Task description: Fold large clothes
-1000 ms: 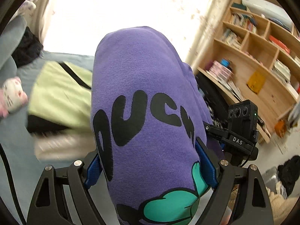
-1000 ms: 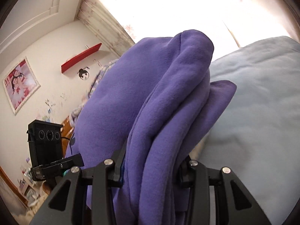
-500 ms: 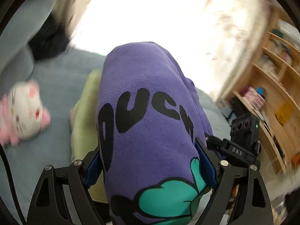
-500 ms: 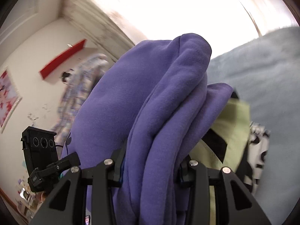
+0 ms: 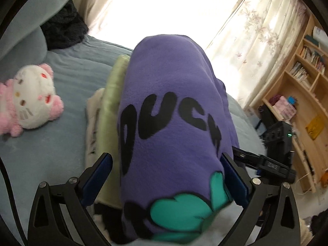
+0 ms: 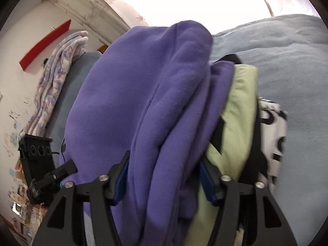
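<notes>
Blue bedspread (image 5: 61, 78), sunlit curtains (image 5: 256, 30)

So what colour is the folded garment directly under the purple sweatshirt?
Light green with black trim, lying beneath the purple sweatshirt; the right wrist view shows it best.

The folded purple fleece sweatshirt with black lettering (image 5: 174, 127) is filling the middle of both wrist views, sitting on a folded pale green garment (image 6: 239, 123) and a white garment with black print (image 6: 272, 131), so nothing is passing straight ahead. In the left wrist view, bare grey-blue bedding (image 5: 67, 78) is lying open left of the stack, though a pink and white plush toy (image 5: 30, 100) is sitting at the far left edge. In the right wrist view, the bedding is stretching clear across the upper right.
</notes>
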Tool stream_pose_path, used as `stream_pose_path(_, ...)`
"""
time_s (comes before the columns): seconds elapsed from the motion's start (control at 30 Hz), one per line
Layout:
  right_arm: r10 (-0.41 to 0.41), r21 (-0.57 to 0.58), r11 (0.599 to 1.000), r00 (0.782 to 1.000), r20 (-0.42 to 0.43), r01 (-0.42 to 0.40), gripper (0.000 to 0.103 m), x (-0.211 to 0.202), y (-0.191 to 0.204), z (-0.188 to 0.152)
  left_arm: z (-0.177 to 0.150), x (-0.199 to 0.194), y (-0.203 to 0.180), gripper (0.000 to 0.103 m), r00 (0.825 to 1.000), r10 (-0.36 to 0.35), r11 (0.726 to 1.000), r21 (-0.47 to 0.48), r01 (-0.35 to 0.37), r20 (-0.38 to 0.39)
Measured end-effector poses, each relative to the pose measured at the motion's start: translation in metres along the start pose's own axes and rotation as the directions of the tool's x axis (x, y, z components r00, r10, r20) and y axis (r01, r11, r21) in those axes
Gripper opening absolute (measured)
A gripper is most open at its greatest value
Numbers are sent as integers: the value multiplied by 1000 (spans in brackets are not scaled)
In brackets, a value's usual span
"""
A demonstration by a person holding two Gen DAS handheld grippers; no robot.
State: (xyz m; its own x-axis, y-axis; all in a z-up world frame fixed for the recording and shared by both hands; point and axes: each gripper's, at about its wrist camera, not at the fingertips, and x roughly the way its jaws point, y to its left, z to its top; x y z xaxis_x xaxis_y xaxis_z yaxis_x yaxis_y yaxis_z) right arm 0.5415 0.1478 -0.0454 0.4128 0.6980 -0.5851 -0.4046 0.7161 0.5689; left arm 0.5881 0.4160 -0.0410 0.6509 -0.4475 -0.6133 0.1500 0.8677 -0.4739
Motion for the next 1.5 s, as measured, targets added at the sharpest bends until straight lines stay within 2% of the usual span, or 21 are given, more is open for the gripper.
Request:
stream_pose_path(0.17,-96,-54,994,995,-40,93,68,-33,3,-17,-13,-32,-17,101,995,101,995,22,-102,20)
stream_pose_path(0.27,-164,-71,985,984,-64,160,68,-57,7,-33,-28,-49,-34,101,991,131,991,41,-130,-16)
stream_pose_path(0.33,-174,-59,984,982,-77,170,68,-78,11,-43,-42,-60,-53,101,984,176,981,93,-172,-36)
stream_pose_path(0.43,-198,-60,979,976,-93,193,68,-114,25,-60,-68,-84,-92,101,978,204,964,186,-191,-52)
stream_pose_path(0.73,-187,-70,981,977,-106,181,69,-233,73,-113,-131,-168,-213,101,983,182,939,299,-169,-16)
stream_pose_path(1.03,-185,-123,977,980,-75,175,69,-351,108,-167,-186,-248,-327,101,989,134,937,316,-148,65)
stream_pose_path(1.17,-192,-139,973,980,-49,184,69,-395,111,-194,-215,-268,-360,101,989,112,944,301,-136,95)
stream_pose_path(1.33,-203,-140,971,979,-36,196,70,-427,101,-227,-260,-274,-387,101,988,103,952,276,-130,113)
stream_pose_path(1.5,-277,-134,952,961,-7,274,71,-445,84,-265,-304,-263,-396,101,988,120,958,247,-142,99)
